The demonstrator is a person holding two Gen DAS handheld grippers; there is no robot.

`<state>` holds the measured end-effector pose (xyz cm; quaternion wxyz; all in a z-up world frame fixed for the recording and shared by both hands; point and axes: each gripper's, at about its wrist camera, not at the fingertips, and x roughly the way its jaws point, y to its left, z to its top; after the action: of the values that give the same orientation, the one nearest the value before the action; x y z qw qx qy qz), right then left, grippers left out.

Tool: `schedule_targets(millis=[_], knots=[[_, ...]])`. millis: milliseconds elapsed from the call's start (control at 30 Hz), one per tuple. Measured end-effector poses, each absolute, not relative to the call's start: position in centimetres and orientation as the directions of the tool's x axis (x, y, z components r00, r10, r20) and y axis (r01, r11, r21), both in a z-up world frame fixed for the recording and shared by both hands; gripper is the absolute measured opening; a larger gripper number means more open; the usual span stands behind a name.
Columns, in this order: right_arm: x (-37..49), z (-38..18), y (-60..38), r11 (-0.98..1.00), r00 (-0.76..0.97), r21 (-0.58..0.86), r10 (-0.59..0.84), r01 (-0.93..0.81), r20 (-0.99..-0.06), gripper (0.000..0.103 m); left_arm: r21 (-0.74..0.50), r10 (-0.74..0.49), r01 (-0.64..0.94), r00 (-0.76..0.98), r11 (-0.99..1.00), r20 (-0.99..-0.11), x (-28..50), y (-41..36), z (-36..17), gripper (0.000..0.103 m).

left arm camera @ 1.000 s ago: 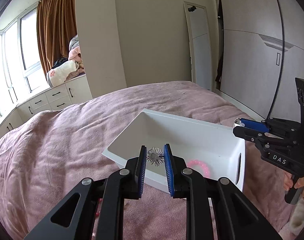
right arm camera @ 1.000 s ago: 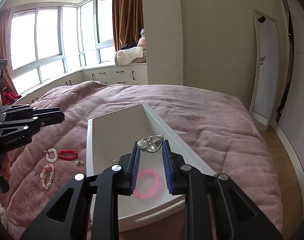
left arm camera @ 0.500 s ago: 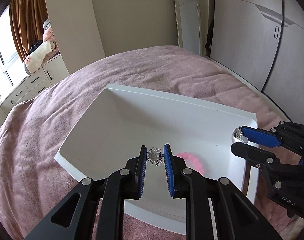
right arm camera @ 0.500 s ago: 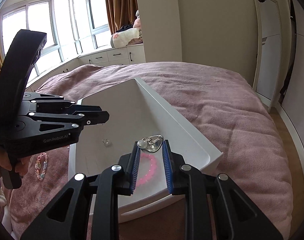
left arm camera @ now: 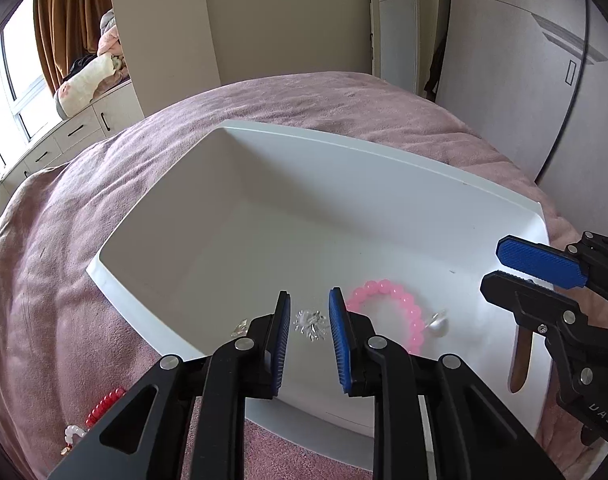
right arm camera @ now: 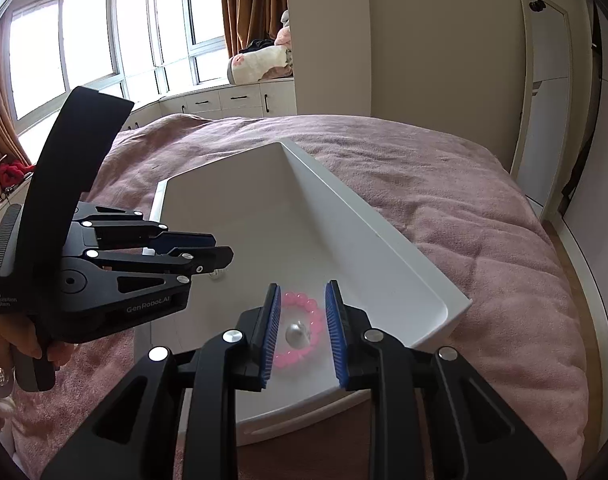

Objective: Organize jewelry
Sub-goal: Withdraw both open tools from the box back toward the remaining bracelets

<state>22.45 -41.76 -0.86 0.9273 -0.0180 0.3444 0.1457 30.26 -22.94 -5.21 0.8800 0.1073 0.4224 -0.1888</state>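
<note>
Since the earlier frames both pieces had dropped into the white tray (left arm camera: 383, 152): the left gripper (left arm camera: 309, 316), jaws parted, stood over the silver brooch (left arm camera: 311, 324), the right gripper (right arm camera: 302, 320), likewise parted, over the pearl pendant (right arm camera: 297, 334) inside the pink bracelet (right arm camera: 315, 312), two items evidently stowed.

A pink bedspread (right arm camera: 443, 208) covered the bed. Brown curtains (right arm camera: 252, 4) hung beside the bay windows (right arm camera: 88, 36), with white drawers (right arm camera: 232, 100) beneath. Plush toys (right arm camera: 264, 58) lay piled on the drawers. A tall mirror (right arm camera: 543, 92) leaned against the wall.
</note>
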Motion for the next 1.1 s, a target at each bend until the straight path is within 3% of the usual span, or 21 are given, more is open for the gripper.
schedule_targets(millis=[133, 200, 267, 400, 467, 600, 933, 1000, 1100], knots=[[22.5, -0.8, -42.0, 0.957, 0.724, 0.084, 0.265, -0.276, -0.637, 0.029, 0.014, -0.261, 0.416, 0.596, 0.909, -0.759, 29.8, -22.4, -4.8, 0.037], [22.3, -0.7, -41.9, 0.961, 0.734, 0.074, 0.253, -0.268, -0.630, 0.038, -0.001, -0.279, 0.410, 0.619, 0.912, -0.734, 29.4, -22.0, -4.4, 0.054], [22.2, -0.5, -41.8, 0.963, 0.747, 0.066, 0.246, -0.263, -0.617, 0.044, -0.008, -0.284, 0.390, 0.655, 0.921, -0.700, 28.9, -21.4, -3.6, 0.063], [21.7, 0.3, -41.9, 0.965, 0.784, 0.067, 0.247, -0.255, -0.570, 0.050, -0.036, -0.290, 0.343, 0.728, 0.939, -0.622, 28.0, -19.6, -1.7, 0.068], [21.2, 1.0, -42.0, 0.967, 0.813, 0.063, 0.243, -0.247, -0.529, 0.060, -0.051, -0.286, 0.316, 0.763, 0.947, -0.579, 27.5, -18.5, -0.5, 0.070], [20.7, 2.2, -41.9, 0.966, 0.848, 0.072, 0.254, -0.249, -0.465, 0.062, -0.060, -0.254, 0.262, 0.814, 0.963, -0.522, 26.6, -16.0, 1.6, 0.074], [17.4, 4.8, -38.1, 0.946, 0.909, -0.015, 0.306, -0.323, -0.282, 0.076, -0.077, -0.145, 0.124, 0.889, 0.989, -0.435, 23.0, -7.6, 5.9, 0.084], [16.8, 5.0, -36.8, 0.933, 0.903, -0.033, 0.338, -0.359, -0.265, 0.082, -0.085, -0.123, 0.096, 0.896, 0.992, -0.427, 22.1, -5.7, 6.2, 0.088], [16.0, 4.8, -34.0, 0.907, 0.885, -0.076, 0.381, -0.414, -0.269, 0.083, -0.085, -0.088, 0.057, 0.902, 0.995, -0.424, 20.8, -2.9, 6.2, 0.089]])
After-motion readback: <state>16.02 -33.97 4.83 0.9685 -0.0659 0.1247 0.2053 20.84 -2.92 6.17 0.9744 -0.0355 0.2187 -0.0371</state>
